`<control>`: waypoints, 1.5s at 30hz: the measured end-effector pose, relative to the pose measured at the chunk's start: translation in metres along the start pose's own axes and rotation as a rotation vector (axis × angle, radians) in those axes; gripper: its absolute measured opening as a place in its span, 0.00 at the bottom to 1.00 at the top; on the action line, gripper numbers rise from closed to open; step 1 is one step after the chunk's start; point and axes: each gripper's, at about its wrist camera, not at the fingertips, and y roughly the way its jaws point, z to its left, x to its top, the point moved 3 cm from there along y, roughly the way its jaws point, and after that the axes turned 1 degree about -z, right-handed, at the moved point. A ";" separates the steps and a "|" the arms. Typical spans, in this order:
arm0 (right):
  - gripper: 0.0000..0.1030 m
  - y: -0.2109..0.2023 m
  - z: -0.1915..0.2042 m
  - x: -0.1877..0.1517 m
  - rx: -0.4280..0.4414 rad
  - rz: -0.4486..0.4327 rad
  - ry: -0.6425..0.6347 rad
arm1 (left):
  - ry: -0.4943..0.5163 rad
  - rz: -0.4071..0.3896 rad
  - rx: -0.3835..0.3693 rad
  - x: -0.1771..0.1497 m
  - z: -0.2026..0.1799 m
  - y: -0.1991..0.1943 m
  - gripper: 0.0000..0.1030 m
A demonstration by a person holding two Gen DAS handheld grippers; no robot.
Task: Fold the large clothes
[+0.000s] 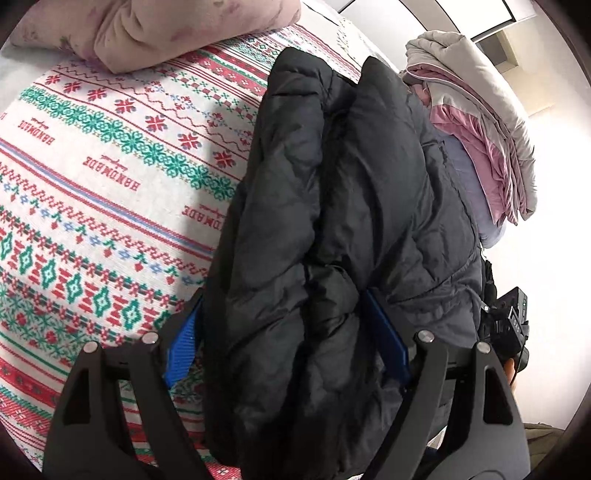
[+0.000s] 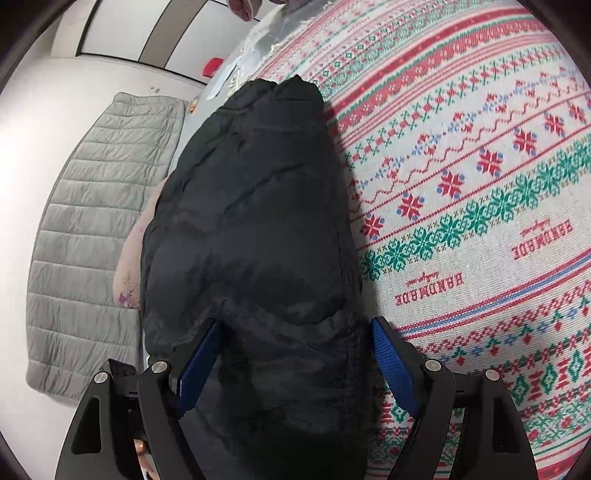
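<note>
A black puffy jacket lies folded in a long bundle on the patterned tablecloth. My left gripper straddles its near end. The blue pads stand wide on either side of the padding without squeezing it. In the right wrist view the same jacket runs away from me along the cloth's left edge. My right gripper is open around its near end, one blue pad at each side. The jacket hides the cloth under it.
A pink bundle lies at the far side of the cloth. A pile of grey, pink and lilac clothes sits beyond the jacket. A grey quilted piece lies left of the table, and a pale pink item shows beside the jacket.
</note>
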 end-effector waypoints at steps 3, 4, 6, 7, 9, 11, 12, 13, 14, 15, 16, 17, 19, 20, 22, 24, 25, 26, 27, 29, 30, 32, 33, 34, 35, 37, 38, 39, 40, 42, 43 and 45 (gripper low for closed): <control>0.80 0.006 0.001 -0.002 0.002 0.002 -0.002 | 0.002 0.003 -0.011 -0.001 -0.004 0.002 0.80; 0.80 0.008 0.002 -0.003 0.004 0.003 -0.005 | 0.000 0.003 -0.014 -0.001 -0.005 0.003 0.80; 0.80 0.011 0.006 -0.005 0.003 0.000 -0.014 | -0.003 0.004 -0.019 0.001 -0.008 0.005 0.80; 0.81 0.012 0.006 -0.005 0.001 -0.004 -0.019 | -0.003 0.004 -0.019 0.001 -0.009 0.006 0.80; 0.81 0.013 0.009 -0.008 -0.007 -0.015 -0.028 | -0.004 0.003 -0.022 0.002 -0.010 0.007 0.80; 0.81 0.015 0.012 -0.009 -0.014 -0.023 -0.035 | -0.003 0.003 -0.025 0.002 -0.012 0.007 0.80; 0.79 0.014 0.013 -0.010 -0.019 -0.029 -0.042 | -0.001 0.002 -0.024 0.002 -0.014 0.008 0.80; 0.79 0.014 0.014 -0.011 -0.021 -0.031 -0.047 | 0.002 -0.004 -0.022 0.002 -0.015 0.008 0.80; 0.79 0.014 0.015 -0.010 -0.022 -0.033 -0.052 | 0.005 -0.010 -0.019 0.003 -0.017 0.009 0.79; 0.78 0.014 0.016 -0.010 -0.025 -0.036 -0.058 | 0.008 -0.016 -0.016 0.002 -0.019 0.010 0.77; 0.77 0.013 0.017 -0.010 -0.026 -0.040 -0.063 | 0.011 -0.022 -0.007 0.002 -0.020 0.011 0.75; 0.75 0.013 0.018 -0.011 -0.027 -0.042 -0.067 | 0.014 -0.027 0.002 0.001 -0.021 0.011 0.72; 0.73 0.012 0.019 -0.010 -0.029 -0.046 -0.071 | 0.023 -0.036 0.015 -0.001 -0.024 0.011 0.67; 0.71 0.012 0.019 -0.009 -0.029 -0.047 -0.072 | 0.025 -0.040 0.018 0.000 -0.025 0.011 0.66; 0.69 0.011 0.018 -0.008 -0.028 -0.051 -0.072 | 0.020 -0.045 0.018 0.000 -0.026 0.012 0.65; 0.67 0.010 0.018 -0.008 -0.028 -0.055 -0.077 | 0.008 -0.043 0.012 0.001 -0.025 0.013 0.65; 0.67 0.011 0.017 -0.007 -0.030 -0.057 -0.080 | 0.006 -0.042 0.008 0.001 -0.025 0.014 0.65; 0.66 0.011 0.018 -0.008 -0.034 -0.061 -0.087 | 0.006 -0.043 0.007 0.002 -0.025 0.014 0.65; 0.64 0.010 0.018 -0.008 -0.038 -0.065 -0.094 | 0.008 -0.045 0.007 0.001 -0.023 0.013 0.65; 0.60 0.009 0.022 -0.008 -0.047 -0.076 -0.115 | 0.024 -0.062 0.014 0.001 -0.027 0.012 0.56; 0.55 0.008 0.025 -0.009 -0.053 -0.085 -0.128 | 0.034 -0.073 0.020 0.001 -0.028 0.010 0.48; 0.47 0.004 0.034 -0.009 -0.084 -0.121 -0.183 | 0.060 -0.101 0.032 -0.001 -0.033 0.005 0.37; 0.42 0.001 0.042 -0.010 -0.107 -0.146 -0.220 | 0.066 -0.112 0.037 -0.001 -0.035 0.003 0.31; 0.39 -0.001 0.047 -0.011 -0.128 -0.164 -0.248 | 0.071 -0.127 0.039 -0.001 -0.038 0.000 0.28; 0.36 -0.004 0.056 -0.014 -0.173 -0.193 -0.300 | 0.077 -0.135 0.038 -0.001 -0.041 -0.002 0.25; 0.33 -0.007 0.070 -0.018 -0.241 -0.242 -0.384 | 0.094 -0.148 0.048 -0.001 -0.046 -0.005 0.21; 0.32 -0.009 0.077 -0.020 -0.268 -0.265 -0.420 | 0.104 -0.159 0.059 -0.001 -0.050 -0.007 0.20; 0.30 -0.010 0.082 -0.022 -0.283 -0.281 -0.444 | 0.106 -0.164 0.063 -0.001 -0.051 -0.008 0.19; 0.30 -0.011 0.084 -0.023 -0.289 -0.289 -0.456 | 0.105 -0.168 0.065 -0.001 -0.052 -0.009 0.19; 0.28 -0.014 0.087 -0.024 -0.295 -0.298 -0.473 | 0.095 -0.171 0.059 -0.002 -0.053 -0.010 0.18; 0.28 -0.015 0.086 -0.025 -0.294 -0.297 -0.475 | 0.092 -0.170 0.057 -0.002 -0.054 -0.010 0.18; 0.27 -0.018 0.083 -0.025 -0.288 -0.295 -0.474 | 0.091 -0.175 0.058 -0.004 -0.054 -0.011 0.18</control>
